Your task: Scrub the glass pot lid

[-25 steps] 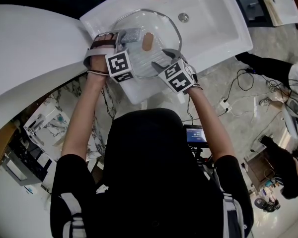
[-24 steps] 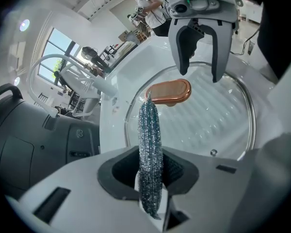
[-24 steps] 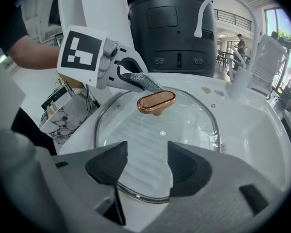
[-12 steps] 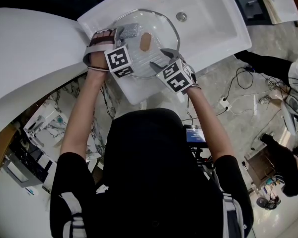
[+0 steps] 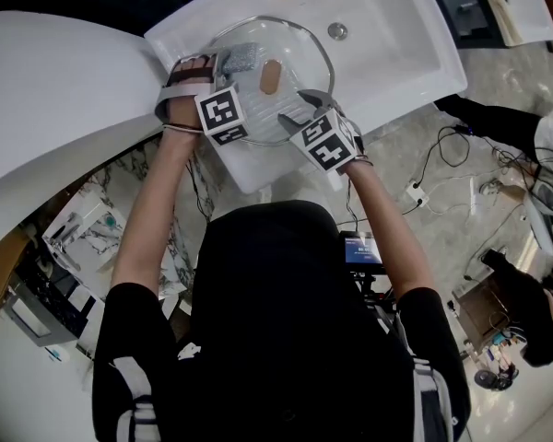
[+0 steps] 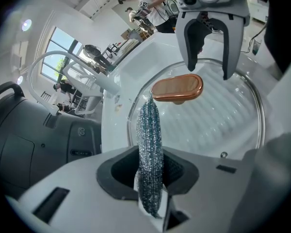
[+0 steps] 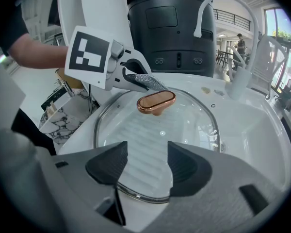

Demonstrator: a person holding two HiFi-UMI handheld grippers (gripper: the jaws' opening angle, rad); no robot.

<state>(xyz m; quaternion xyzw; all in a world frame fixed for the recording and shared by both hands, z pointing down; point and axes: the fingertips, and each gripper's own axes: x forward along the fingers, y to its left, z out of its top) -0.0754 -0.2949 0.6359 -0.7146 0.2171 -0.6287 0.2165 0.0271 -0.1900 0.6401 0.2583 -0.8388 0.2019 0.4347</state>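
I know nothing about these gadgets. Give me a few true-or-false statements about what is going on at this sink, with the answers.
1. The left gripper is shut on a metallic scouring pad. True.
2. The glass pot lid lies in a white sink. True.
3. The lid's knob is black. False: it is copper-coloured.
4. The right gripper clamps a sponge. False: its jaws stand apart, holding nothing, at the lid's near rim.
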